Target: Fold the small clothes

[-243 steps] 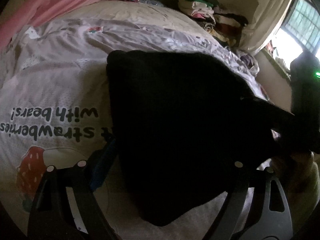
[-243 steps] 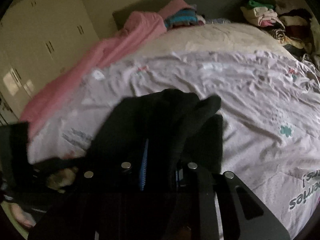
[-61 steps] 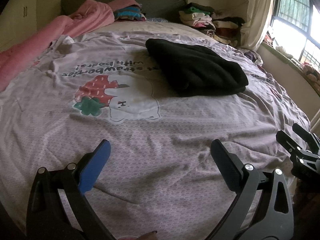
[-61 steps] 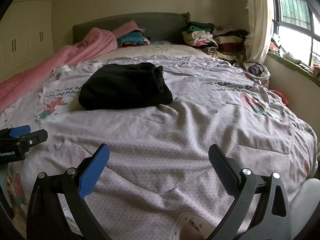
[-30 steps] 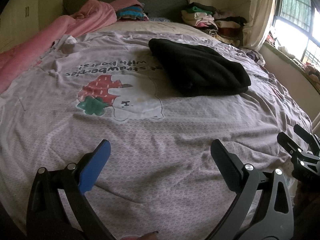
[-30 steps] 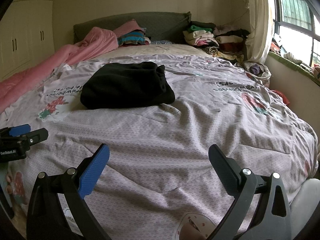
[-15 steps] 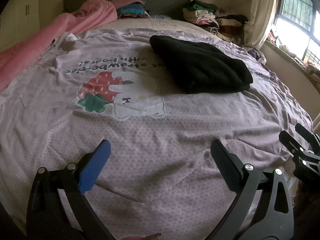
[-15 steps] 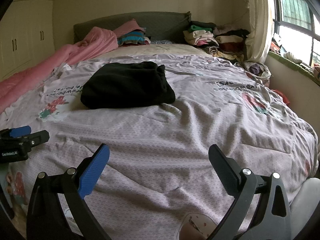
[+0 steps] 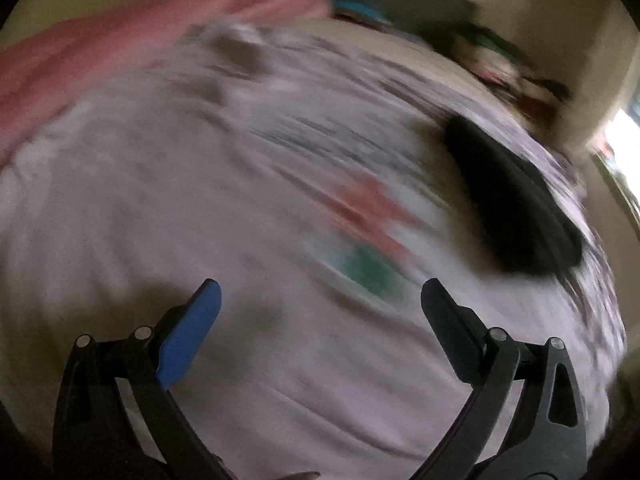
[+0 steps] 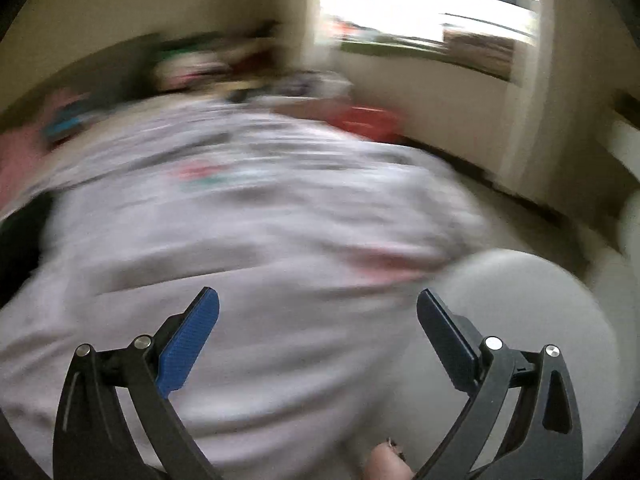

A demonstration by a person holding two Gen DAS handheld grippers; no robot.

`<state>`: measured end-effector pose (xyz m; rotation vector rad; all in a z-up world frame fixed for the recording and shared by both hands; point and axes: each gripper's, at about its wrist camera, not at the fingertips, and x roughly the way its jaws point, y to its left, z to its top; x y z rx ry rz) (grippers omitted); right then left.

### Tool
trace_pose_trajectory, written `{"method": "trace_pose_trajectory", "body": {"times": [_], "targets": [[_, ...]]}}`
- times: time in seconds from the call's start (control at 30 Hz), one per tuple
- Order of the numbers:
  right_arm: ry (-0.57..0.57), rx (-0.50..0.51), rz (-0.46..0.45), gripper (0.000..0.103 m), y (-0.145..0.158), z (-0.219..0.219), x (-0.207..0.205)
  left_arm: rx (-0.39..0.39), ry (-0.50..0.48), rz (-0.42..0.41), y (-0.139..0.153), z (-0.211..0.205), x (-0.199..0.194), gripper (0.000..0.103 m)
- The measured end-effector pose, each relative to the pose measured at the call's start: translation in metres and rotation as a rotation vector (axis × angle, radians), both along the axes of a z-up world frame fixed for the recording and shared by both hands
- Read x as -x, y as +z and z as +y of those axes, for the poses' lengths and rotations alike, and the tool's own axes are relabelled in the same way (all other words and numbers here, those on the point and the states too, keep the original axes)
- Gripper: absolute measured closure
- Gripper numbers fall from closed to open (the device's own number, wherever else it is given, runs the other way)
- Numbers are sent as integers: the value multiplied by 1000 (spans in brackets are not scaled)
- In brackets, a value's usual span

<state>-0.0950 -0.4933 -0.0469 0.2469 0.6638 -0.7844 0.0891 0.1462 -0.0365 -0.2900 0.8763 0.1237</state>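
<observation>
Both views are blurred by motion. The folded black garment (image 9: 516, 200) lies on the lilac printed bedspread (image 9: 280, 380), far right in the left wrist view; a dark edge of it (image 10: 20, 240) shows at the far left of the right wrist view. My left gripper (image 9: 320, 304) is open and empty, well short of the garment. My right gripper (image 10: 318, 308) is open and empty over the bed's near right part, turned away from the garment.
A pink blanket (image 9: 100, 52) lies along the bed's left side. A pile of clothes (image 9: 512, 68) sits at the head of the bed. A window (image 10: 420, 4), a wall and a red thing (image 10: 360, 120) are beside the bed. A white rounded object (image 10: 528, 312) is near right.
Both grippers have swung quickly: the left view tilted and turned left, so the garment slid right; the right view turned right toward the window. Both stay open and empty.
</observation>
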Motion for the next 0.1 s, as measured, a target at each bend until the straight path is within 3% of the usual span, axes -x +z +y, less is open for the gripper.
{"method": "trace_pose_trajectory", "body": {"times": [0.1], "targets": [[-247,-6,102,4,-22,-84,36,-104,166,15,2,74,-24,9]]}}
